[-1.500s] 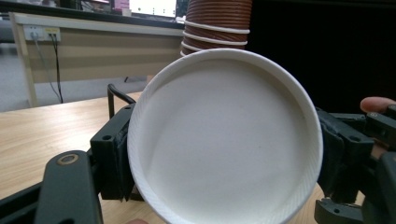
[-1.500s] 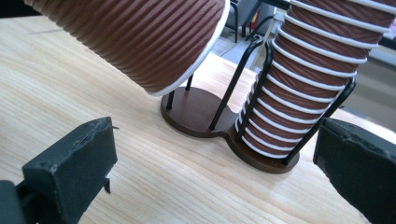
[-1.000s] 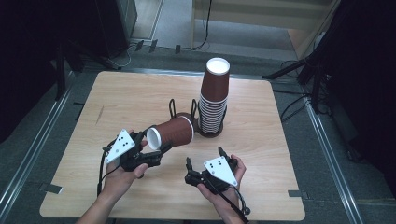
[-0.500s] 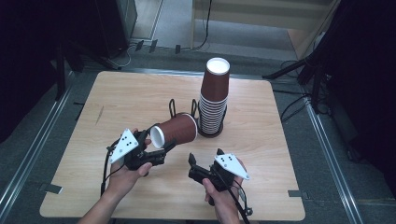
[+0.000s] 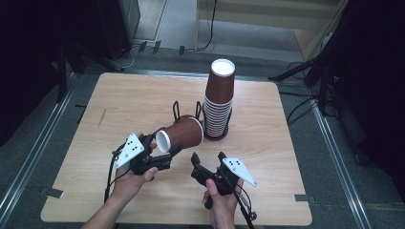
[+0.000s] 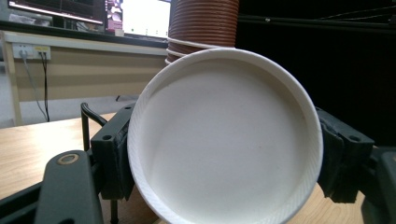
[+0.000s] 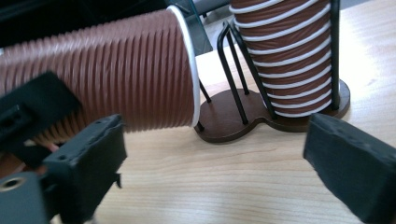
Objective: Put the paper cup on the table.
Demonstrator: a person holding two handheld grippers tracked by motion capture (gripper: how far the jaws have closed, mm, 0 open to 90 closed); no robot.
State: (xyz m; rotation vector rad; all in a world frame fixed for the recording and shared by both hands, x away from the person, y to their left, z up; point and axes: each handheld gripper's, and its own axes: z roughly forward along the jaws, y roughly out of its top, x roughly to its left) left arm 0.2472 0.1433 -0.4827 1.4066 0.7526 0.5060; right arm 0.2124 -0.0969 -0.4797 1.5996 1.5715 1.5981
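A brown ribbed paper cup (image 5: 185, 132) lies on its side above the table, its white base turned toward my left gripper (image 5: 163, 145). That gripper is shut on the cup's narrow end, with a jaw on either side of the white base (image 6: 224, 140). The cup's white-rimmed mouth (image 7: 187, 70) points toward the cup holder. My right gripper (image 5: 208, 160) stands open just below and to the right of the cup, with nothing between its jaws (image 7: 219, 163). A tall stack of brown cups (image 5: 219, 100) stands in the black wire holder (image 7: 229, 116).
The holder's second wire slot (image 5: 176, 110) stands beside the stack and in front of the held cup's mouth. The wooden table (image 5: 124, 100) has bare room to the left and right. Dark stands and cables lie on the floor beyond the far edge.
My right gripper has rolled, so its grey plate now sits further right and its jaws point at the cup. The left gripper and cup have barely shifted.
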